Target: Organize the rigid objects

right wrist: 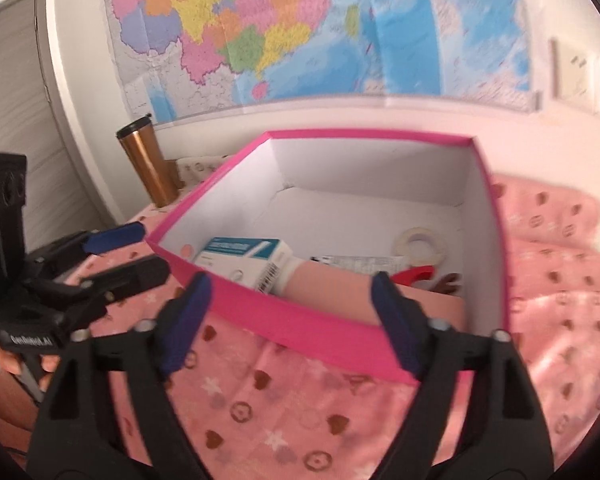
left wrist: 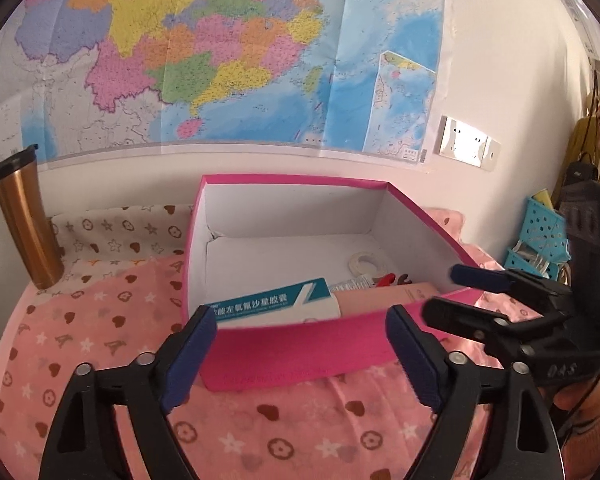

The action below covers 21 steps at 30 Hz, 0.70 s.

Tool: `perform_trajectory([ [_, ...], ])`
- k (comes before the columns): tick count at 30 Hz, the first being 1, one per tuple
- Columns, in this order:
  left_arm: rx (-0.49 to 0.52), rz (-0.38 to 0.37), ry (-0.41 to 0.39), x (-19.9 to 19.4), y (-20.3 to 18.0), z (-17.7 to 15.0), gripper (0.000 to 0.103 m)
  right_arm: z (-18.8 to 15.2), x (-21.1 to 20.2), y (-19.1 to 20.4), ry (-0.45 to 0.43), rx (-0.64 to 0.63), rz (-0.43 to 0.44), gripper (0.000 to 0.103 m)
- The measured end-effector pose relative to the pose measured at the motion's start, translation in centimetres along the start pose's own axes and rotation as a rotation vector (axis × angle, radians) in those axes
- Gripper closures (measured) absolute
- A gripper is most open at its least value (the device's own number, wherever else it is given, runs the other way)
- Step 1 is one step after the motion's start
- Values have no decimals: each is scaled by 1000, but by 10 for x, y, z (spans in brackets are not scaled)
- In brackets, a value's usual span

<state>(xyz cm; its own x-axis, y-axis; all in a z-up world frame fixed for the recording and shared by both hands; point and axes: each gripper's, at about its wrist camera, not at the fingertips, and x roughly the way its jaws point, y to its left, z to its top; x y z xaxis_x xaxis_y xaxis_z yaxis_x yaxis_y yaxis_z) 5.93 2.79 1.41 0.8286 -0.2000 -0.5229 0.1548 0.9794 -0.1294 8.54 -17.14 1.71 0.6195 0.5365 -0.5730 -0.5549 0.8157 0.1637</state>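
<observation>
Left wrist | pink box just beyond open left tool

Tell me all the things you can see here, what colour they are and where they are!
box: one, pink outside and white inside, open, on the blanket
medicine carton: one, white and teal, in the box near its front wall
tape roll: one, white, on the box floor, right side
flat peach packet: one, in the box, front
red thing: one, in the box, too hidden to name
blanket: one, pink with hearts and stars
tumbler: one, copper with black lid, left of the box
map: one, many colours, on the wall
basket: blue, far right
left gripper: black, blue pads, open
right gripper: black, blue pads, open
</observation>
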Motion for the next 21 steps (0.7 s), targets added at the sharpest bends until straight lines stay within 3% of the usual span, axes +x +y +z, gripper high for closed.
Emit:
perform_trajectory([
  [3, -31, 30, -21, -8, -2, -8, 0, -17, -13, 6, -24, -26, -71, 4],
  [12, -31, 120, 14, -11, -14, -28, 0, -51, -29, 13, -16, -5, -134, 3],
  [19, -11, 178, 24, -15, -23, -41, 0, -61, -31, 17, -4, 2, -127, 3],
  [21, -23, 161, 39, -15, -21, -44, 0, -63, -31, 16, 1, 9, -120, 3],
])
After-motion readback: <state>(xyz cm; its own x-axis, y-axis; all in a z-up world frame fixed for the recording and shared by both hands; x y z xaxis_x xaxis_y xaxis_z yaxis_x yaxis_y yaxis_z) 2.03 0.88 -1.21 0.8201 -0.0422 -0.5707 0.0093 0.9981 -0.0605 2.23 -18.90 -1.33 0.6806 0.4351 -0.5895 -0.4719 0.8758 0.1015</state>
